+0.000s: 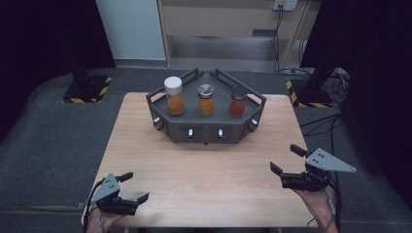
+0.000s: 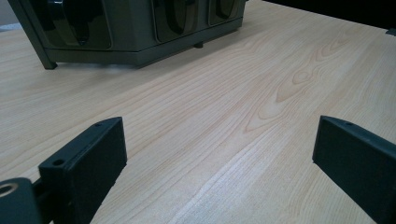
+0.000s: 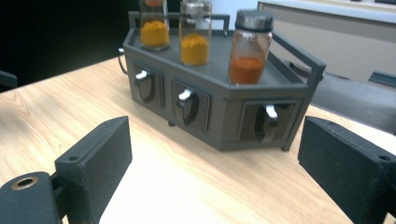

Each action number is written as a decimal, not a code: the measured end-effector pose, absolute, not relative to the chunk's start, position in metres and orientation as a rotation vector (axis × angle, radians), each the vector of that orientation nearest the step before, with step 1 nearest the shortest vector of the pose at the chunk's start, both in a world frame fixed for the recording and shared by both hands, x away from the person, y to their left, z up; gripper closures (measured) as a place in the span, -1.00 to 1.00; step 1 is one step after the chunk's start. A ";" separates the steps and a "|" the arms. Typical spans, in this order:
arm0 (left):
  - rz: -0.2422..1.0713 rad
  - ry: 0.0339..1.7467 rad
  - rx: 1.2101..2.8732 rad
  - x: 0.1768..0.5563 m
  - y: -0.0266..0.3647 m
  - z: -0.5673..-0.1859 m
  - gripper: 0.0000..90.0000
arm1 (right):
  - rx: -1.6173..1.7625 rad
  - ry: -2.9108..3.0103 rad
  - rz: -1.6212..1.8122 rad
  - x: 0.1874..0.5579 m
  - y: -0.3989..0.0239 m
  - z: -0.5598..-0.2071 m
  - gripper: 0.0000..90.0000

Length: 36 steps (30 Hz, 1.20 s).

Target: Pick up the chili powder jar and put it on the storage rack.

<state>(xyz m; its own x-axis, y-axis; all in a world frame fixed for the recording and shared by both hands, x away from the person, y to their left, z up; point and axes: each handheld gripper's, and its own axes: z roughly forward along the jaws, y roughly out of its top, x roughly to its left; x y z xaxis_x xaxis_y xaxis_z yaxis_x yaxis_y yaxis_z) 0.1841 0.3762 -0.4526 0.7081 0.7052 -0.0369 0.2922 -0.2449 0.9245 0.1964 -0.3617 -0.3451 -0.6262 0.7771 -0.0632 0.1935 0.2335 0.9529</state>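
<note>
Both tools are held spread apart and empty over the wooden surface, the left tool at seven o'clock and the right tool at four o'clock. A dark drawer rack is set at twelve o'clock, well apart from both, so an approach is best made level and slowly. Three spice jars are carried on it: a white-lidded jar of orange powder, a silver-lidded jar of orange-yellow powder, and a dark-lidded jar of red powder.
</note>
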 end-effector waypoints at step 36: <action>0.476 0.778 1.834 0.184 0.376 -0.453 -0.95 | 1.007 2.016 1.326 0.171 -0.366 -0.419 -0.78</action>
<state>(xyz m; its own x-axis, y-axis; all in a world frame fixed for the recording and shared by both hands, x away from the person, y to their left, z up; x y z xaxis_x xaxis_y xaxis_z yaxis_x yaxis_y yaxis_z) 0.1842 0.3759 -0.4525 0.7106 0.7028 -0.0338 0.2905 -0.2492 0.9238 0.1712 -0.3661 -0.4194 -0.5880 0.8085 -0.0235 0.2985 0.2439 0.9227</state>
